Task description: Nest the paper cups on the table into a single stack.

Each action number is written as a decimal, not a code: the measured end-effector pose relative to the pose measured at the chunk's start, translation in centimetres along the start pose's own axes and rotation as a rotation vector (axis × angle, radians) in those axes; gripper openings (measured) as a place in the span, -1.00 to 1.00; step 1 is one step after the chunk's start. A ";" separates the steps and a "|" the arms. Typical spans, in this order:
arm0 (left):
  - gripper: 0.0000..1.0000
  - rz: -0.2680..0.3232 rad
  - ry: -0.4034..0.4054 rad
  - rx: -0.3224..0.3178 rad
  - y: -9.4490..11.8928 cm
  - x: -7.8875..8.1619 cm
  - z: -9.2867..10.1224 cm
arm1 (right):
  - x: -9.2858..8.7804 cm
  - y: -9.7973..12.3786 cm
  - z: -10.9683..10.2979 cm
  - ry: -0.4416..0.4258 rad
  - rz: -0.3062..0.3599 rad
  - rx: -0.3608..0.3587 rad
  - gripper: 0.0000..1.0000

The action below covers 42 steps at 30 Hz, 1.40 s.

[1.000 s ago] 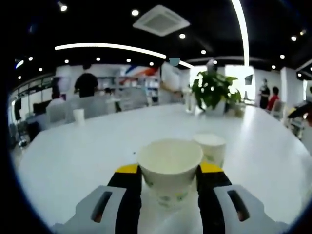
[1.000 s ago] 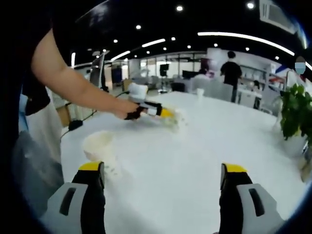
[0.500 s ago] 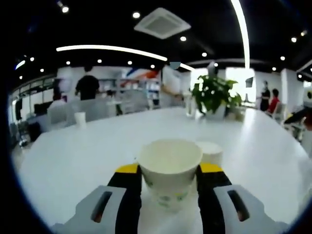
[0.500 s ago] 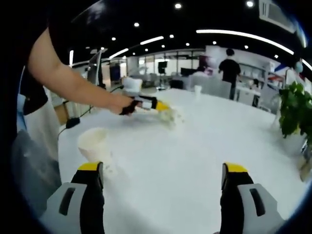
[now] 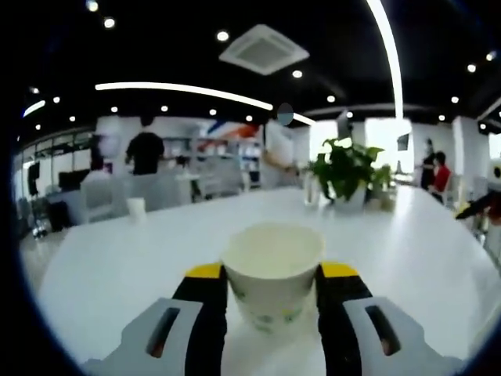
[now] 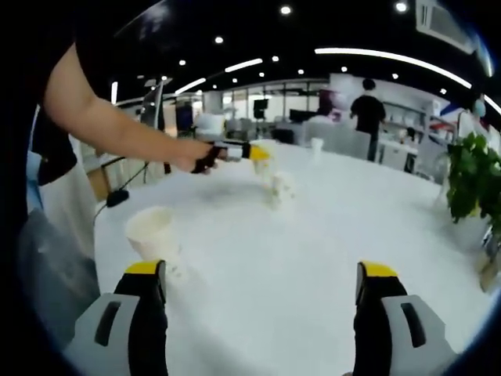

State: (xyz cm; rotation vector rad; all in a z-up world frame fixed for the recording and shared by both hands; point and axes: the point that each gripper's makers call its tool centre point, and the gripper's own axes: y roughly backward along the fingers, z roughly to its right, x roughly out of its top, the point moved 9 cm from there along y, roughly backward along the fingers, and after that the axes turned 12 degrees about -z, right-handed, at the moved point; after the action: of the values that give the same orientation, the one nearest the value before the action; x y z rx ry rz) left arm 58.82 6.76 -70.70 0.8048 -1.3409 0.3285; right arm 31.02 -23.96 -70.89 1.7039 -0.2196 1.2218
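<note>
My left gripper [image 5: 271, 291] pinches a paper cup [image 5: 272, 270] upright, lifted above the white table [image 5: 117, 266]. Right gripper [image 6: 262, 294] jaws spread wide, nothing between them. Second cup [image 6: 280, 188] stands mid-table; third cup [image 6: 153, 233] near my left jaw.

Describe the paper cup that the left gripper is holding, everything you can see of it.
The paper cup is white to cream, with a rolled rim, walls tapering downward and a faint greenish print low on its side. It is upright, mouth open, and looks empty. The left gripper is shut on it, a yellow-tipped black jaw against each side. In the right gripper view it is held raised above another cup standing on the white table.
</note>
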 end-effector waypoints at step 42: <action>-0.15 0.058 -0.027 -0.010 3.4 5.8 1.4 | 0.8 1.2 -0.5 0.013 0.028 0.004 1.00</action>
State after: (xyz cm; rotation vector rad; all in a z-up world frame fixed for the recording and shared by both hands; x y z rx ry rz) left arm 56.98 6.90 -64.03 0.7655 -1.3915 0.3572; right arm 30.36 -23.91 -69.52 1.7009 -0.2345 1.2544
